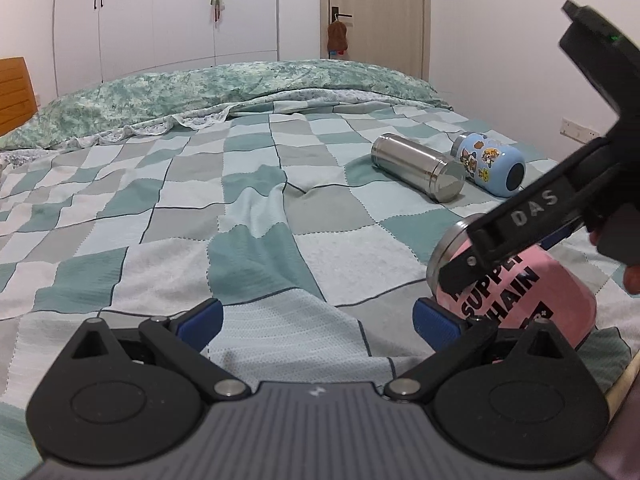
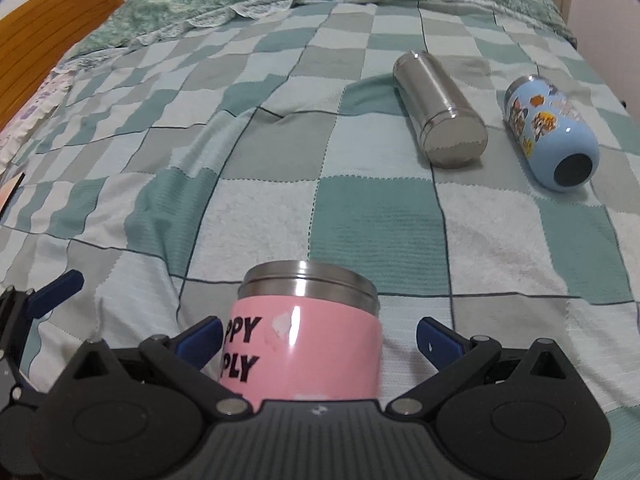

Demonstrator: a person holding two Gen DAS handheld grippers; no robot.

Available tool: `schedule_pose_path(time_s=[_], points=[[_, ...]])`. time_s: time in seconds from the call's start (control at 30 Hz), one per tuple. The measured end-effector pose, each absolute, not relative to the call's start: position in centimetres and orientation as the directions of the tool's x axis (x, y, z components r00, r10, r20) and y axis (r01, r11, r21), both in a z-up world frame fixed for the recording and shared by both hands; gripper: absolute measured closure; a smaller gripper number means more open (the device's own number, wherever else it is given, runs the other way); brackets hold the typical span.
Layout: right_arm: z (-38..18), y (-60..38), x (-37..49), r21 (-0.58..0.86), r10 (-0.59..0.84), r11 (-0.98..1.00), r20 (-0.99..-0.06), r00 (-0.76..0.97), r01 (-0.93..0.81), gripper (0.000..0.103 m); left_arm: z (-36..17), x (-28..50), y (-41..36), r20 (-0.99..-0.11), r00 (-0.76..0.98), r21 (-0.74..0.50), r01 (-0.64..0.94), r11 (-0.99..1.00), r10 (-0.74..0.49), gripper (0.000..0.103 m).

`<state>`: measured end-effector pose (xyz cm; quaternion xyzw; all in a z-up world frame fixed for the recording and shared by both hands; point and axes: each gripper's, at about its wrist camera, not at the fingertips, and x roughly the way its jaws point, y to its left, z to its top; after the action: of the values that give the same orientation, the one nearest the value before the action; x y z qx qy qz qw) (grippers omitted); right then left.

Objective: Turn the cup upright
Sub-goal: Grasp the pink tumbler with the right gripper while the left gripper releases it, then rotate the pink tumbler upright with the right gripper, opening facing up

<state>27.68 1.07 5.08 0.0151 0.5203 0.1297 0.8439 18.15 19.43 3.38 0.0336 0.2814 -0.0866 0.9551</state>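
On checked bedspread (image 2: 380, 216), pink cup (image 2: 304, 344) between spread right claw (image 2: 320, 340), left claw (image 1: 316, 320) spread

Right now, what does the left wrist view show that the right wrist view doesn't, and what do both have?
Only the left wrist view shows the wardrobe, the door and the right gripper from outside, straddling the pink cup. Only the right wrist view shows that cup's steel rim between open fingers. Both show the steel flask and the blue sticker bottle lying on the checked blanket.
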Motion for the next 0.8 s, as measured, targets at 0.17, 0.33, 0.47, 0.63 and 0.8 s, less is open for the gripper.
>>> schedule_pose_path(time_s=[0.17, 0.33, 0.47, 0.63, 0.8], points=[[4.4, 1.5, 29.0, 0.180, 0.238, 0.967, -0.891, 0.387, -0.179, 0.017, 3.3, 18.1, 19.7, -0.547, 0.825, 0.012, 0.181, 0.983, -0.145, 0.000], [4.3, 1.1, 29.1, 0.217, 0.265, 0.962, -0.890, 0.371, -0.165, 0.019, 3.3, 18.1, 19.9, -0.545, 0.826, 0.005, 0.176, 0.984, -0.145, 0.000], [4.4, 0.4, 28.7, 0.247, 0.294, 0.954, -0.877, 0.381, -0.168, 0.019, 3.3, 18.0, 19.9, -0.544, 0.826, 0.004, 0.180, 0.984, -0.149, 0.000], [5.0, -0.5, 27.5, 0.276, 0.333, 0.942, -0.840, 0.428, -0.191, 0.020, 3.6, 17.7, 20.0, -0.539, 0.829, 0.005, 0.178, 0.984, -0.147, 0.000], [6.6, -1.0, 25.3, 0.286, 0.381, 0.922, -0.781, 0.494, -0.259, 0.020, 3.9, 17.3, 20.2, -0.534, 0.833, 0.005, 0.176, 0.984, -0.146, 0.000]])
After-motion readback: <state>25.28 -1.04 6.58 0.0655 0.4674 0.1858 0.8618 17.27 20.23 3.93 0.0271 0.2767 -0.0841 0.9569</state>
